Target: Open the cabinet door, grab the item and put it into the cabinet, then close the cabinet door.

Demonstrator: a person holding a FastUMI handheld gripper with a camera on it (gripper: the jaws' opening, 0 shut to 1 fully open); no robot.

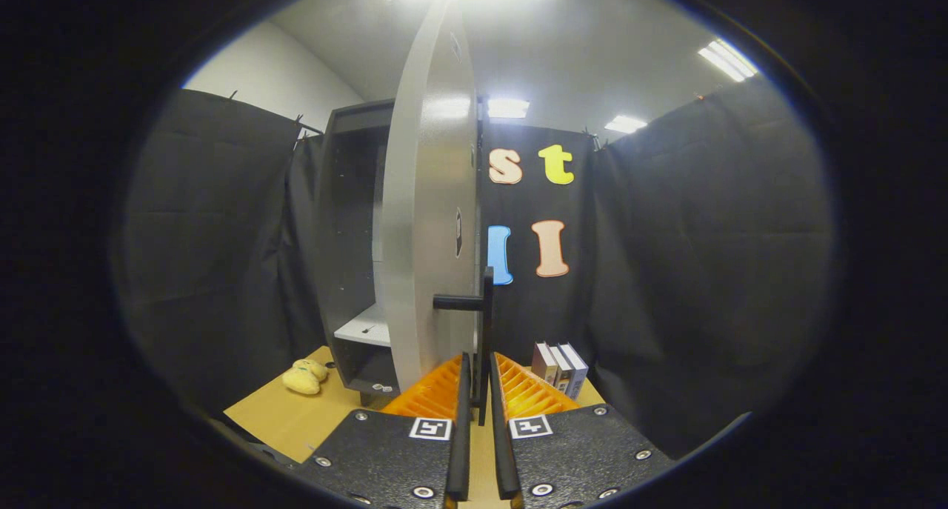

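The fingers (479, 390) clamp the bar handle (486, 324) of the half-open cabinet door (429, 220); swinging along the hinge arc avoids slip. The yellow item (304, 377) lies on the table (296, 420), left of the cabinet (348, 235).

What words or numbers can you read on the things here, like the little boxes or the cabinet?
Boxes standing beyond the fingers: any print is too small to read.
Square markers on the hand-held gripper: black-and-white patterns, no words.
Cabinet door and its handle, which the fingers clamp: no text.
So nothing here can be read.
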